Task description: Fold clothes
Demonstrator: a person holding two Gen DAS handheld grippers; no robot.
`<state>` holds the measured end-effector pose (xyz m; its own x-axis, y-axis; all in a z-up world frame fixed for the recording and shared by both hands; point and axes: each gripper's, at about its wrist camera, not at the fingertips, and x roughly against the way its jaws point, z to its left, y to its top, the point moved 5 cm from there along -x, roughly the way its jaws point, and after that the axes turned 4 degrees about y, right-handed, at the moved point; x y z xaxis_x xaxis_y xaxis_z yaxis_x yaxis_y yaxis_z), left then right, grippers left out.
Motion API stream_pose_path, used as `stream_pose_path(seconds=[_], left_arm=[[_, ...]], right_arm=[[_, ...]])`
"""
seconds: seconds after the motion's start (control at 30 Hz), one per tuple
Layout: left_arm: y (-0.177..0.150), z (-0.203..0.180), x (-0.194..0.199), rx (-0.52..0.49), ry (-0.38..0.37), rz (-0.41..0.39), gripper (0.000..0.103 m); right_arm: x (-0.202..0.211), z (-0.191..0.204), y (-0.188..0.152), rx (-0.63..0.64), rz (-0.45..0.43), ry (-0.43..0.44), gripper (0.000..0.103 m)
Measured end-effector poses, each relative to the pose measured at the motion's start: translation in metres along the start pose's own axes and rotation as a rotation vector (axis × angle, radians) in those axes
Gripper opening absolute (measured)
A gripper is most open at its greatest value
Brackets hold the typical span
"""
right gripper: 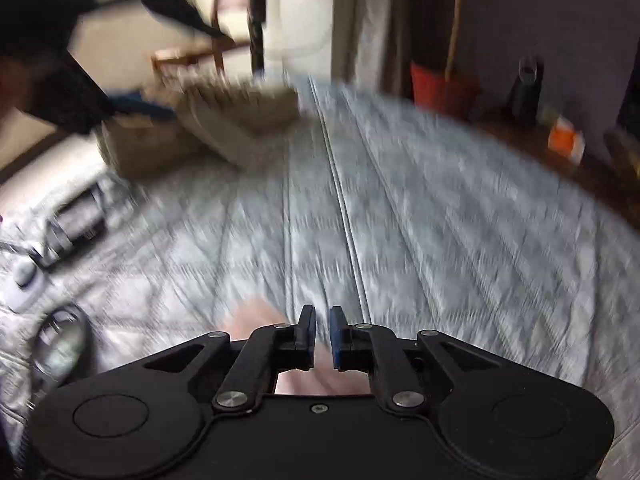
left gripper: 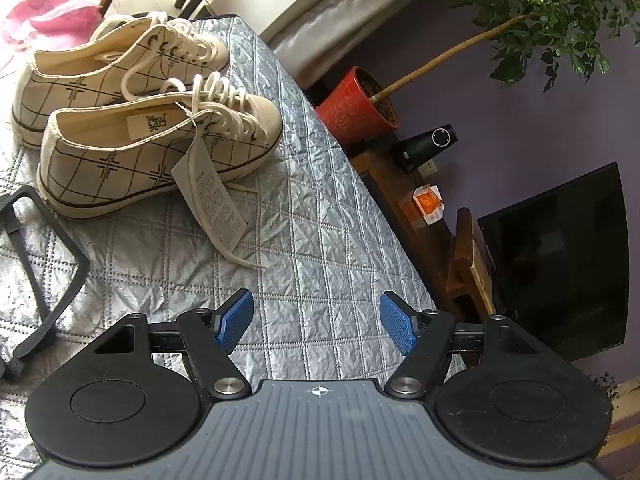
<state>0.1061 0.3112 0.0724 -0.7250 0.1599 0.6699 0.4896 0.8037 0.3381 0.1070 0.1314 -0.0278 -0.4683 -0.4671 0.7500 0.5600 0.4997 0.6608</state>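
While the left gripper [left gripper: 316, 322] hangs wide open with nothing between its blue pads, the right gripper [right gripper: 322, 336] is nearly shut, only a thin gap left, and no cloth visibly caught in it. Both sit over the silver quilted cover [left gripper: 320, 220] on the table. No loose garment shows for certain; the right view is badly blurred. Cream checked sneakers [left gripper: 152, 152] stand on the cover. Looks like the opening step: next move calls for finding a cloth edge to pinch.
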Motion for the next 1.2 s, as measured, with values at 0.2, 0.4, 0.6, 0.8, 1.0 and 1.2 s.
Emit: stream_pose_path(seconds=[0.2,0.4,0.6,0.8,1.0,1.2], left_arm=[[0.0,0.0,-0.001,0.011,-0.001,-0.003,0.075],[-0.004,-0.004,-0.004,-0.017,0.004,0.004,0.075],[-0.005,-0.005,-0.006,-0.018,0.005,0.005,0.075],[-0.007,-0.006,-0.008,-0.024,0.005,0.008,0.075],[-0.009,-0.007,-0.01,-0.033,0.009,0.011,0.075],[-0.01,-0.009,-0.012,-0.049,0.013,0.013,0.075]], right_arm=[[0.018,0.013,-0.006,0.015,-0.02,0.096,0.042],[0.017,0.018,-0.01,0.012,-0.009,0.084,0.043],[0.0,0.013,-0.019,-0.009,0.043,0.113,0.038],[0.009,0.01,-0.012,-0.009,-0.018,0.088,0.003],[0.009,0.008,0.007,0.032,-0.05,0.047,0.003],[-0.018,0.004,0.0,0.048,0.003,0.039,0.009]])
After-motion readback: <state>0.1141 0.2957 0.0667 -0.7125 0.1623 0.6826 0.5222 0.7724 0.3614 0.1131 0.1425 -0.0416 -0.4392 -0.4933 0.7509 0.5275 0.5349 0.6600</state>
